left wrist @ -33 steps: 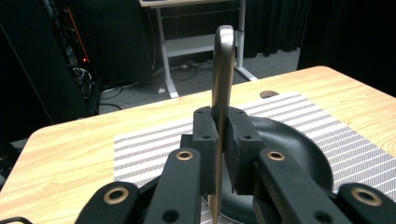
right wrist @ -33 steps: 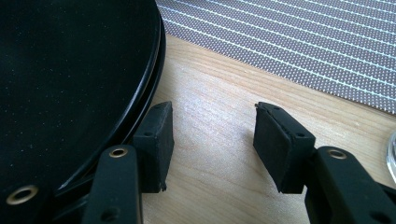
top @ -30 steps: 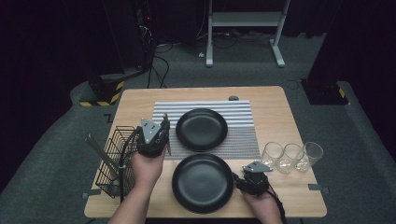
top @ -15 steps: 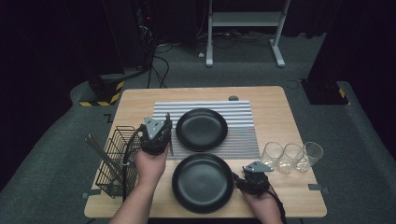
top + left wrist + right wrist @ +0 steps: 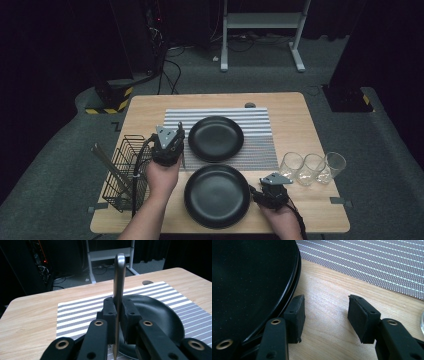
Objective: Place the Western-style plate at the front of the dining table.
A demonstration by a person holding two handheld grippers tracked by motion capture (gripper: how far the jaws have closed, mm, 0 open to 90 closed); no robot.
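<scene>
Here, at the far left, a black wire cutlery basket (image 5: 120,172) stands just left of the left gripper (image 5: 118,312), whose jaws are clamped on a flat silver metal utensil handle (image 5: 119,275) standing upright between its pads. Just beyond it a round black plate (image 5: 155,315) lies on the grey striped placemat (image 5: 75,312). The right gripper (image 5: 325,315) rests with its jaws apart over bare wooden table (image 5: 329,290), nothing between them, its left pad just beside the rim of a second round black plate (image 5: 249,277). Three clear drinking glasses (image 5: 312,167) stand to its right.
</scene>
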